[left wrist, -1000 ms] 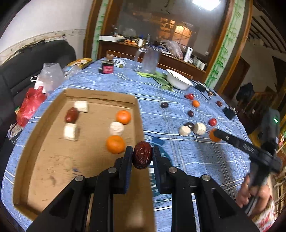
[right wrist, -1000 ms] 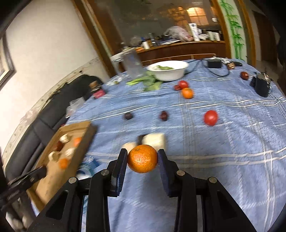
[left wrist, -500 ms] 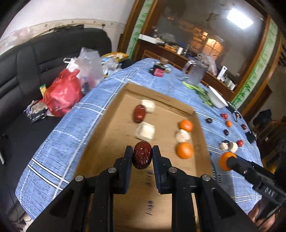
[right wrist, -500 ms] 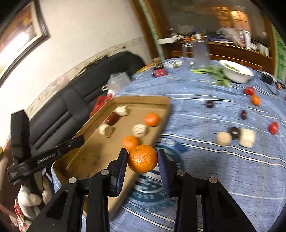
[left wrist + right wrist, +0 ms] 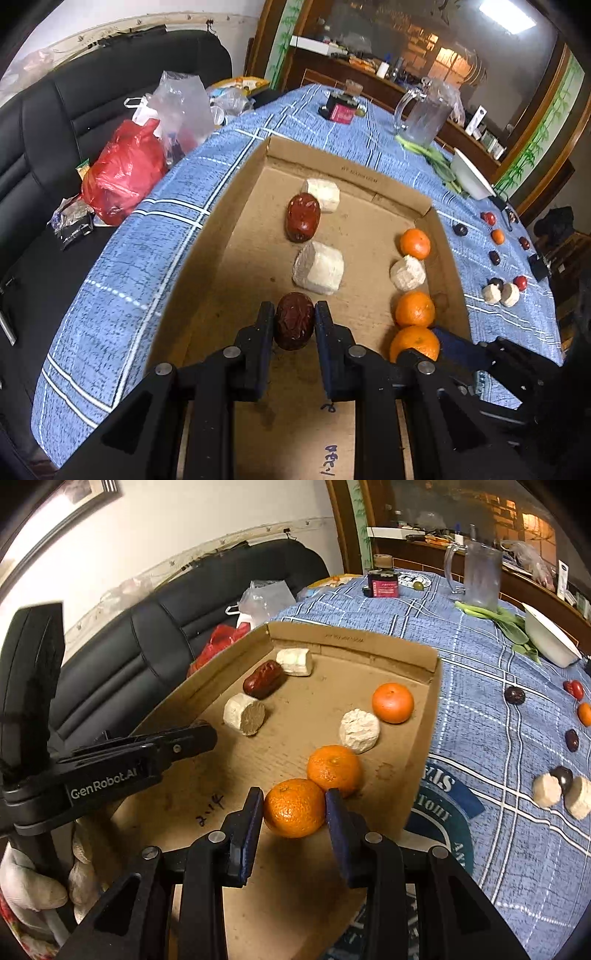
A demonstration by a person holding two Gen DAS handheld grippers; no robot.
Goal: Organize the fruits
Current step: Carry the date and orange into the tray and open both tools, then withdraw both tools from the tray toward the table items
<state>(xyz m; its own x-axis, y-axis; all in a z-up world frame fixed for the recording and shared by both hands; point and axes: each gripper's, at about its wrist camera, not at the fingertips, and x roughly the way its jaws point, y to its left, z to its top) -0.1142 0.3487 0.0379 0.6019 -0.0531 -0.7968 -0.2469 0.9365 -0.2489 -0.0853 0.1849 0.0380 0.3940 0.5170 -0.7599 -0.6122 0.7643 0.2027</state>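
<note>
Your left tool (image 5: 294,325) is squeezing a dark red date (image 5: 294,320) tight, low over the near middle of the cardboard tray (image 5: 207,258). Your right tool (image 5: 294,808) is gripping an orange (image 5: 294,808) over the tray's near right part, at about 4 o'clock from the date. This orange is sitting just beside a second orange (image 5: 334,770) lying in the tray. Farther in, at 12 o'clock from the date, a white chunk (image 5: 318,268) and another date (image 5: 303,218) are lying in the tray. More fruits (image 5: 571,740) are waiting on the blue surface (image 5: 498,709) at 2 o'clock.
</note>
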